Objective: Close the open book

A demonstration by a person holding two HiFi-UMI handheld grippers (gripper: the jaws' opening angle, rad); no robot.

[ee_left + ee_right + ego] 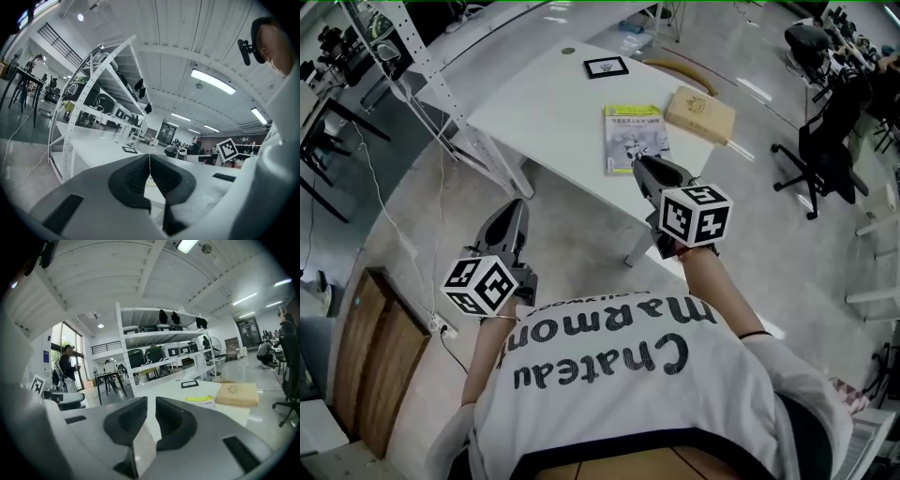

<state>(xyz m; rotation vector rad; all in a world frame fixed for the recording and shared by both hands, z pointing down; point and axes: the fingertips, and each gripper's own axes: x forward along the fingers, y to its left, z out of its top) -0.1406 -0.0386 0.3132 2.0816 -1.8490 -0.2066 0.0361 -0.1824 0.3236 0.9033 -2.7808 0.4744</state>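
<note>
A thin book (636,138) with a yellow-green cover lies flat and closed on the white table (544,112). It shows again in the right gripper view as a thin book (199,401) seen edge-on. My right gripper (643,164) hangs in the air over the table's near edge, just short of the book and apart from it. Its jaws (151,404) are shut to a thin slit with nothing between them. My left gripper (514,208) is off the table to the left, over the floor. Its jaws (149,161) are shut and empty.
A thicker tan book (700,112) lies right of the thin one, and a small black-framed marker card (606,67) sits at the table's far side. A white shelf rack (412,56) stands left of the table. A black office chair (825,150) is on the right.
</note>
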